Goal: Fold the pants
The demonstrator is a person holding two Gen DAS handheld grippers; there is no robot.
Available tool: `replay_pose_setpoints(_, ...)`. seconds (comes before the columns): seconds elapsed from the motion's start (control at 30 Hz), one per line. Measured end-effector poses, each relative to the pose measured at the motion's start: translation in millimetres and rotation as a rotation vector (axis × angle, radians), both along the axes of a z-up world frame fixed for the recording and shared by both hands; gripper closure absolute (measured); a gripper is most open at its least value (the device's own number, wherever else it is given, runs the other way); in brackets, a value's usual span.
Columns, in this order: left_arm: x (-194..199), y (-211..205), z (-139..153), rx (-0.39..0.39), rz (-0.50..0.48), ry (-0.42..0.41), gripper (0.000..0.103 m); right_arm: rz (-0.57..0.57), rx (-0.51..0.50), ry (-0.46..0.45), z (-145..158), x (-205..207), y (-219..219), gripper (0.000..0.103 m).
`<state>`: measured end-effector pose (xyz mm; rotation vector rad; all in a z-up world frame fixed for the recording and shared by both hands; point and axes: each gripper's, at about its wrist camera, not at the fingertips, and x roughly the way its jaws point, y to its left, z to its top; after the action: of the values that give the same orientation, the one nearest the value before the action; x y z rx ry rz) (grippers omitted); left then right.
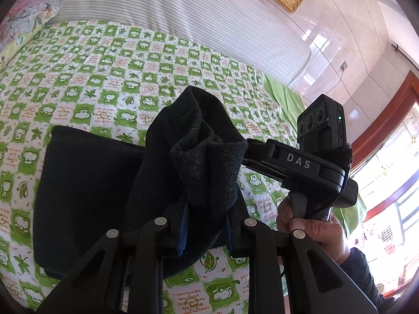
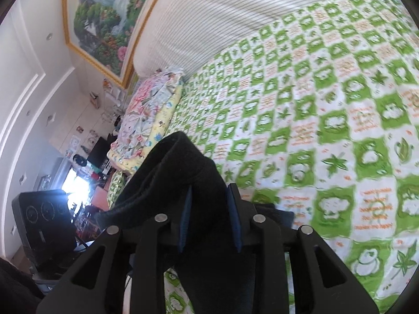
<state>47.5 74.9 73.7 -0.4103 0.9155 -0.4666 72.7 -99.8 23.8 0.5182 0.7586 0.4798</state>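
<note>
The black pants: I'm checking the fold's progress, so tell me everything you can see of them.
The black pants look like thick, fuzzy knit or fleece, plain and dark. One broad part lies flat on the green-and-white checked bedspread. A bunched, doubled-over edge is lifted off it, pinched by the left gripper between blue pads, with folds standing above the jaws. The right gripper has another bunch of the fabric between its pads, draping to its left.

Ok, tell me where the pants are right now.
The pants lie partly on the green checked bedspread, with one bunched end lifted between the left gripper and right gripper, shown in both wrist views.
</note>
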Motion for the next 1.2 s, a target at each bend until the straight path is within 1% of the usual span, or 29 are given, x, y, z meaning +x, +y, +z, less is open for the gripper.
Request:
replay_pose_setpoints(0.2, -0.6, -9.5, -3.4, 0.016, -0.029, -0.006, 0.080, -0.040, 0.003, -0.006, 2.0, -10.2, -12.2, 0.073)
replay_pose_setpoints(0.37, -2.3, -13.2, -3.3, 0.022, -0.041, -0.003, 0.079, -0.065, -0.016, -0.007, 4.2, -20.5, -16.0, 0.073)
replay_pose_setpoints(0.47, -5.7, -12.9, -0.7, 0.004, -0.054, -0.002, 0.069, -0.087, -0.032, -0.001, 5.8, -26.0, -16.6, 0.073)
replay_pose_setpoints(0.53, -6.5, -12.5, -0.7, -0.009, -0.062, 0.004, 0.058, -0.102, -0.043, -0.004, 7.8, -32.0, -16.8, 0.073)
replay_pose_setpoints(0.57, -7.1, -12.7, -1.1, -0.021, -0.072, 0.010, 0.057, -0.109, -0.048, -0.006, 9.4, -35.8, -17.0, 0.072)
replay_pose_setpoints(0.63, -9.9, -14.3, -1.5, -0.028, -0.085, 0.015, 0.057, -0.127, -0.062, -0.006, 12.1, -40.5, -17.1, 0.069)
replay_pose_setpoints(0.7, -12.9, -16.7, -1.5, -0.019, -0.093, 0.011, 0.057, -0.150, -0.076, 0.001, 13.8, -47.9, -19.5, 0.059)
replay_pose_setpoints(0.77, -15.5, -16.8, -2.0, -0.023, -0.102, 0.014, 0.057, -0.164, -0.082, 0.003, 14.3, -54.2, -21.0, 0.055)
replay_pose_setpoints(0.97, -26.3, -10.6, 2.4, -0.046, -0.120, 0.007, 0.055, -0.221, -0.088, 0.019, 14.3, -73.3, -26.5, 0.049)
replay_pose_setpoints(1.07, -31.9, -6.4, 6.4, -0.053, -0.124, -0.003, 0.055, -0.242, -0.073, 0.014, 14.9, -82.2, -29.6, 0.043)
replay_pose_setpoints(1.2, -37.2, 2.1, 11.3, -0.045, -0.111, -0.021, 0.055, -0.258, -0.070, 0.003, 20.2, -91.9, -28.7, 0.041)
